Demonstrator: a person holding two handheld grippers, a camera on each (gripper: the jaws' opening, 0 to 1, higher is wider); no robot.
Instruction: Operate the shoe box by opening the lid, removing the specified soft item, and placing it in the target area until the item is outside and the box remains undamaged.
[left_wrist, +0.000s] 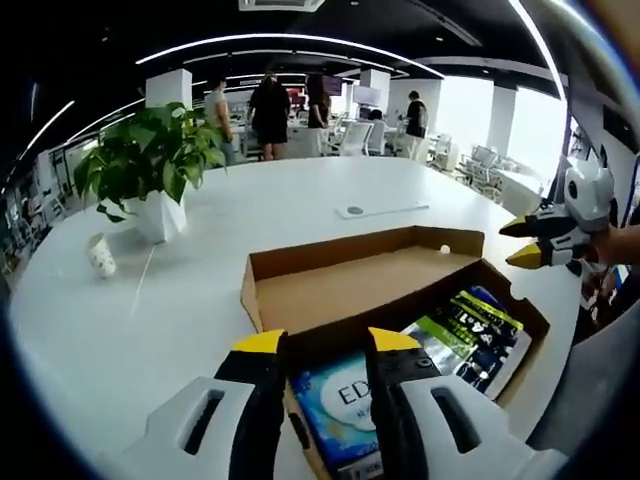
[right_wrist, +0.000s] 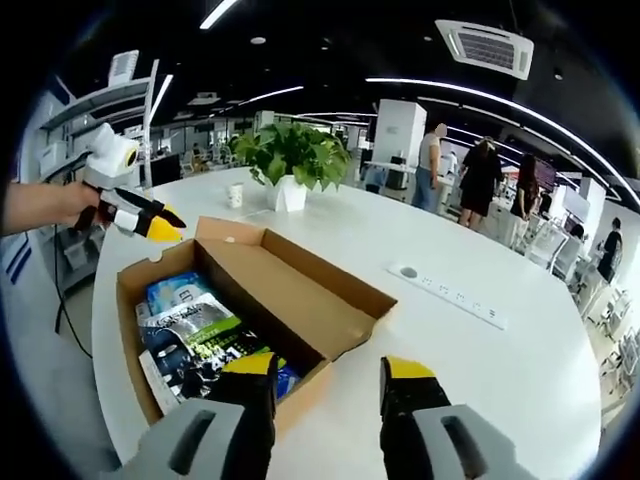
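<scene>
White table in an open office is bearing the shoe box, lid lying open. 2 soft packets are lying lengthwise inside. Left gripper and right gripper are hovering, jaws apart, empty.

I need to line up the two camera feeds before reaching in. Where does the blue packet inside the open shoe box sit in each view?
Left gripper view: the blue packet lies at bottom centre, in the box's near end, partly behind the left gripper jaws.
Right gripper view: it lies left of centre, at the box's far end, below the other gripper's yellow tips.
Shared landmark: the potted plant on the white table.
</scene>
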